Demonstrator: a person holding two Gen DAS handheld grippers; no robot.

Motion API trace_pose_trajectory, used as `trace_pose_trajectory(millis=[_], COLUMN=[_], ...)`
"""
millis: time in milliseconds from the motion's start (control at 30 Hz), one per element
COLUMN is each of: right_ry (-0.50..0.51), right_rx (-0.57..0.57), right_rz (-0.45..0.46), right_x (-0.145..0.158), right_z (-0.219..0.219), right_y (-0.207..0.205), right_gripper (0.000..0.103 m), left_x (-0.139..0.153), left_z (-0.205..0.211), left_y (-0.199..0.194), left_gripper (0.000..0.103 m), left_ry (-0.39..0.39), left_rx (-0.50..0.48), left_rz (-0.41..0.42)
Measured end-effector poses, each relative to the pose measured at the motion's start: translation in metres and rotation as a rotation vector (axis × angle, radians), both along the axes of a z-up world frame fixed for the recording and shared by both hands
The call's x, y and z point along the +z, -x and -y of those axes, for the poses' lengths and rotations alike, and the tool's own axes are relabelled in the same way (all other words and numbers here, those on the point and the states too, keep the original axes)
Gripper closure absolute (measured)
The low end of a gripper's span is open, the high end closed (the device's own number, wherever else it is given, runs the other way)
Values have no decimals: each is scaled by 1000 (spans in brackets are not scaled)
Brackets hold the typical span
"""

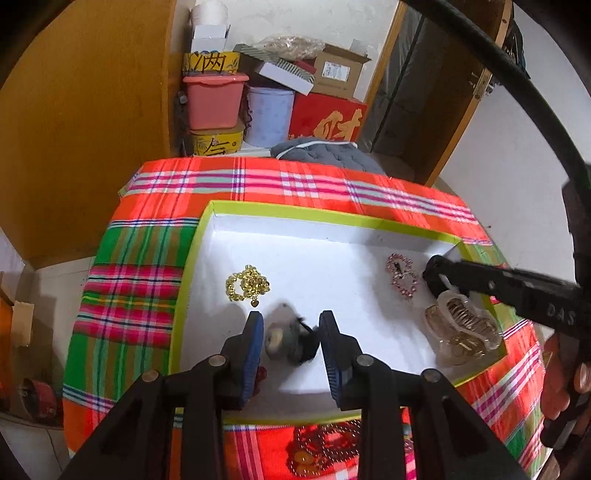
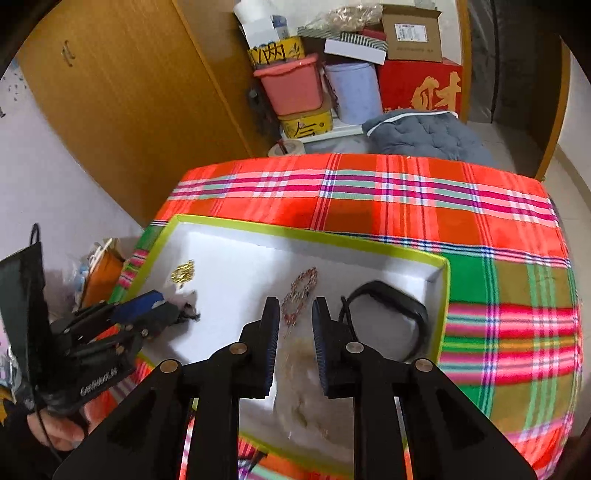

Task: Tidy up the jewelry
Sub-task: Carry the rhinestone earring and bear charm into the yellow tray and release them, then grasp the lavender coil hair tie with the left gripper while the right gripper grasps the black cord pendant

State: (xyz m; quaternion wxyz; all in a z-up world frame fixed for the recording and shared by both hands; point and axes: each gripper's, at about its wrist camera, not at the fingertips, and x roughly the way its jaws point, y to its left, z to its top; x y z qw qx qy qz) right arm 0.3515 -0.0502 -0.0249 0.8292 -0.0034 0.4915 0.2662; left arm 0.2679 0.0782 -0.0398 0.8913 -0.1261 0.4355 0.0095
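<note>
The left tool [image 1: 291, 332] stands part-open around a grey hair tie [image 1: 288, 341] in the white tray [image 1: 295, 240], gold chain [image 1: 247, 282] just ahead-left, while the right tool [image 2: 295, 332] gapes over a clear clip [image 2: 301, 384].

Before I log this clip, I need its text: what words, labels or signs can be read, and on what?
"财", gold, on the red box.
"两", black, on the upper yellow tin.
"DAS", partly cut off, on the right gripper.
Lower yellow tin: a black character, partly hidden, unreadable.
Cardboard box: shipping label too small.
Left gripper: white lettering on its body, blurred.
</note>
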Motion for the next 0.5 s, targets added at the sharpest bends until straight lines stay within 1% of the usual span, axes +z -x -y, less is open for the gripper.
trace_pose_trajectory(millis=[33, 67, 100, 333, 500], right_ry=[-6, -13, -22, -45, -59], right_rx=[0, -1, -3, -5, 11], right_rz=[7, 13, 18, 44, 46], right_x=[3, 6, 9, 21, 23], right_z=[2, 4, 8, 24, 32], right_y=[5, 10, 16, 51, 78], right_gripper=[84, 84, 84, 84, 84], left_x=[3, 7, 11, 31, 34], left_z=[0, -1, -1, 3, 12], left_y=[2, 6, 9, 38, 66], left_gripper=[67, 62, 60, 60, 60], left_ry=[2, 3, 4, -11, -28], left_rx=[2, 4, 4, -12, -38], left_rz=[7, 17, 27, 64, 79])
